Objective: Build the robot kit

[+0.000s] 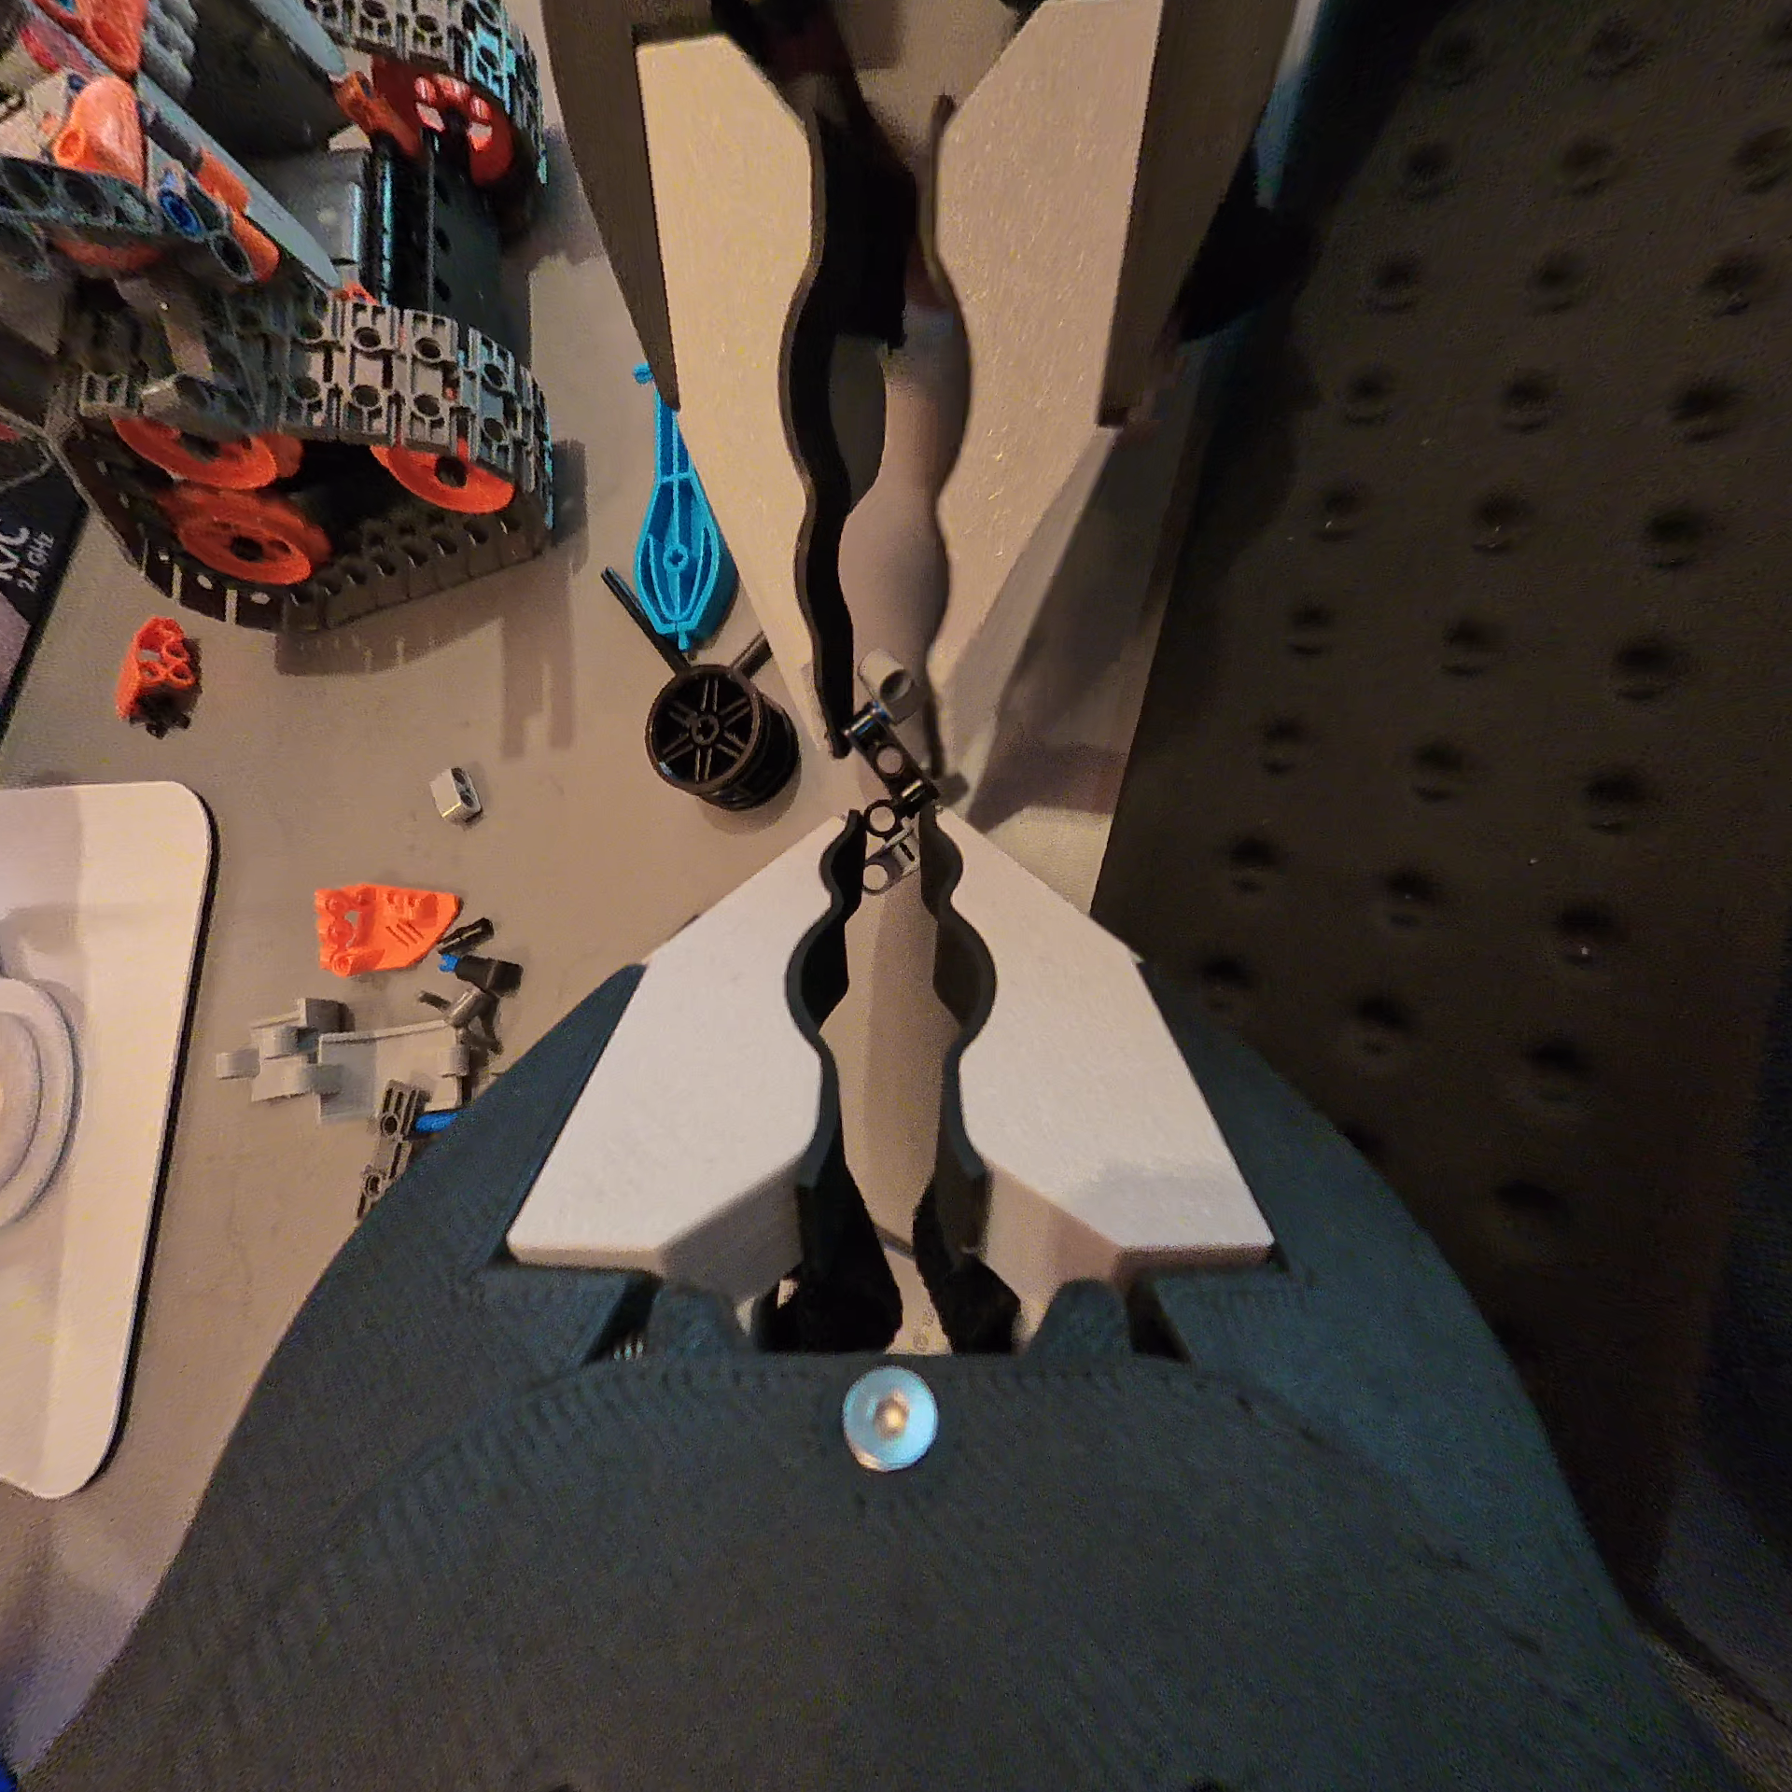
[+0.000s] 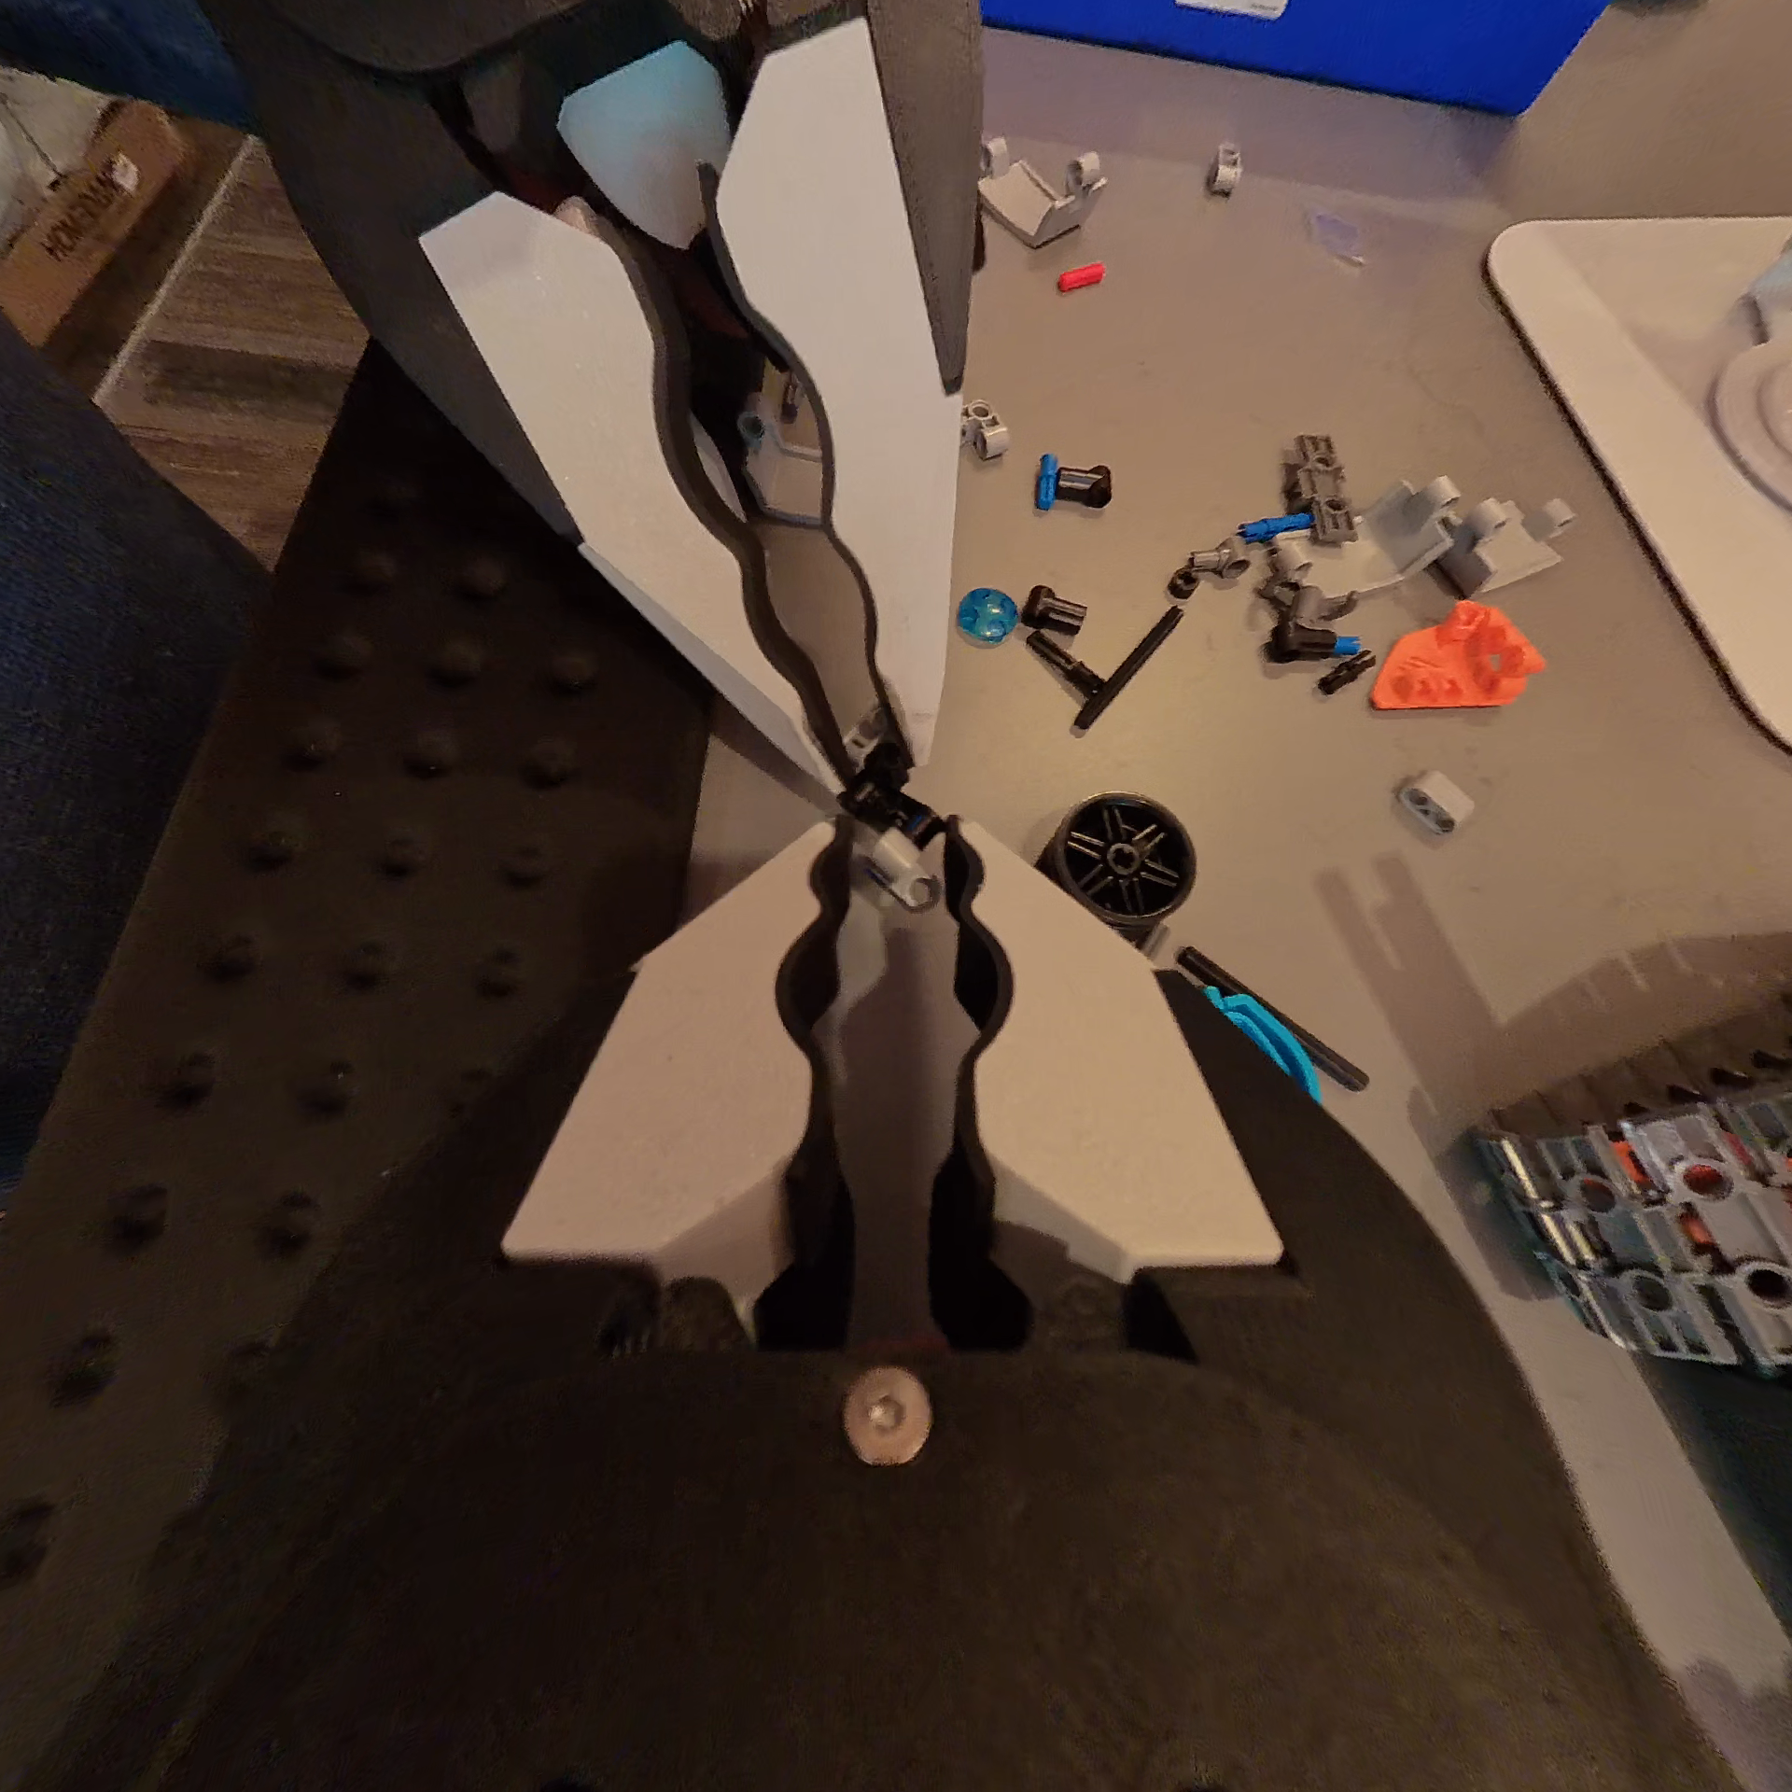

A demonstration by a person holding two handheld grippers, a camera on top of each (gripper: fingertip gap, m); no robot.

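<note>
Meeting tip to tip above the grey table (image 1: 582, 853), the left gripper (image 1: 887, 844) and right gripper (image 2: 897, 839) both pinch one small connector assembly (image 1: 890, 776): black pin-joiner links in the middle with a light-grey holed connector at each end. Each gripper is closed down onto its own end of it, fingers nearly touching at the tips. The assembly is in the air between them, just beside a black spoked wheel (image 1: 722, 735) lying on the table. Counted: two grippers, one held assembly, one black wheel, one loose orange panel (image 1: 383, 926) near the grey bracket cluster (image 1: 339, 1062), one small grey two-hole block (image 1: 456, 795), one tracked vehicle model (image 1: 291, 407) with orange wheels. Left wrist view only: the vehicle's top with both tracks, a light-blue blade-shaped piece (image 1: 679, 543), a small orange-and-black part (image 1: 155, 674), and a dark dimpled mat (image 1: 1503, 679) off the table's edge. Right wrist view only: a round translucent blue stud (image 2: 987, 615), a red pin (image 2: 1080, 277), a long black axle (image 2: 1130, 664), a blue bin (image 2: 1290, 39) at the far table edge, a cardboard box (image 2: 87, 213) on the wood floor; here just one corner of the track (image 2: 1648, 1241) is visible. A white rounded tray (image 2: 1629, 388) appears in both views.
</note>
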